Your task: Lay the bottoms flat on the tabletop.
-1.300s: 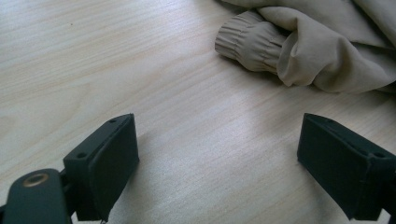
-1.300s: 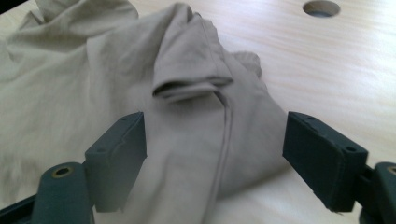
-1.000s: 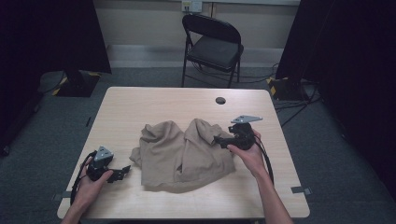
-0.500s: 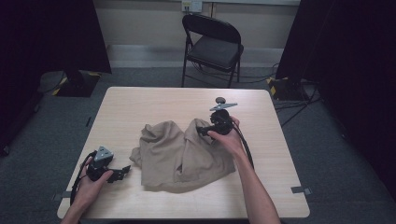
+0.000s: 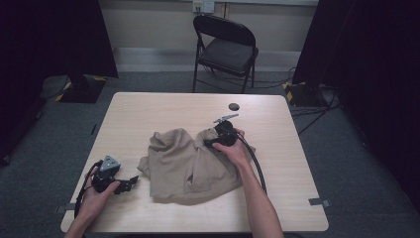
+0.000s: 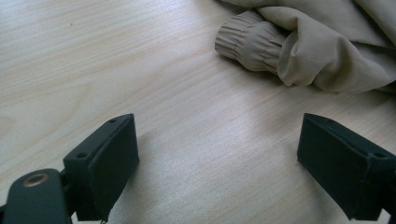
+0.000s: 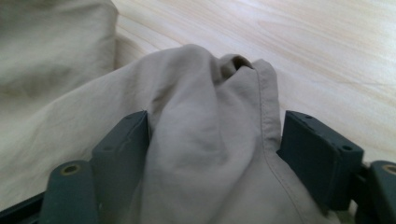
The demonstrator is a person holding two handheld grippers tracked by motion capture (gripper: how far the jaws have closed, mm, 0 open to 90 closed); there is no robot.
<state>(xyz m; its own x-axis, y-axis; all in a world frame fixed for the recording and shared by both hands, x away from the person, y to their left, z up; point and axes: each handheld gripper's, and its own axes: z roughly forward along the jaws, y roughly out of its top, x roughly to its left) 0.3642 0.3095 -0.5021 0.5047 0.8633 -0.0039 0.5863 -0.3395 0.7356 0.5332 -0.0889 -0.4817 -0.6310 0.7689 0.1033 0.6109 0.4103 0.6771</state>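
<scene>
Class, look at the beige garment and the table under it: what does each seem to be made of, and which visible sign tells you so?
Beige garment: apparently a thin woven fabric, matte; it creases softly, shows a stitched seam, and has a gathered elastic cuff.
Table: pale wood-look top with long grain lines and a faint sheen; whether solid wood or laminate is unclear.

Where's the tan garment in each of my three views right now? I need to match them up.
High view: the tan garment lies crumpled at the table's middle, the right gripper at its upper right edge.
Left gripper view: top right, its elastic cuff nearest, beyond the wide-apart jaws.
Right gripper view: a fold fills the centre, bunched between the jaws.
Shared landmark: the pale wooden table.
</scene>
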